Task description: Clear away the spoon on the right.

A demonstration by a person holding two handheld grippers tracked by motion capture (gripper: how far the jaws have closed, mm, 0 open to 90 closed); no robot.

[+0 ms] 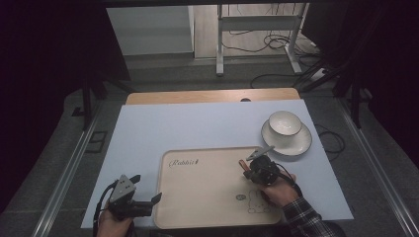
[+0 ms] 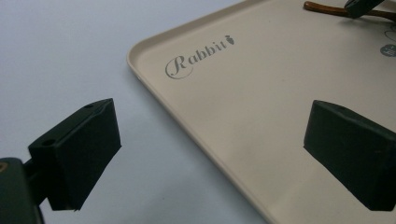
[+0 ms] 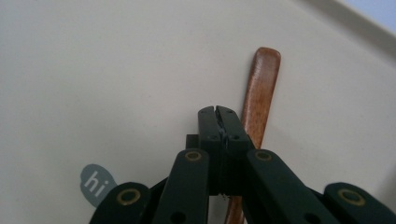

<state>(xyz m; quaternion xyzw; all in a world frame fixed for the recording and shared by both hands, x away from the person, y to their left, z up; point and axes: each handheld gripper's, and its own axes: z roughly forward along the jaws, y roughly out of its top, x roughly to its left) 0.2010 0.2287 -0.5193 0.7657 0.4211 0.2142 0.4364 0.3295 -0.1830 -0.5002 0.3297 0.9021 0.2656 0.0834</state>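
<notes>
Inspector: Which step is judged to be in hand?

Assessor: A pick-up of the wooden spoon [image 3: 259,88], which lies flat on the beige tray [image 1: 197,217] near its right edge. The right gripper [image 3: 218,111] is pressed down just beside the handle, jaws clenched together with nothing seen between them. The grasp is judged missed.

Inspector: And the left gripper [image 2: 210,154]?

Assessor: Released, jaws wide, held over the tray's left rim.

Inspector: Next move?

Assessor: Reopening and re-centring over the handle would be required.
</notes>
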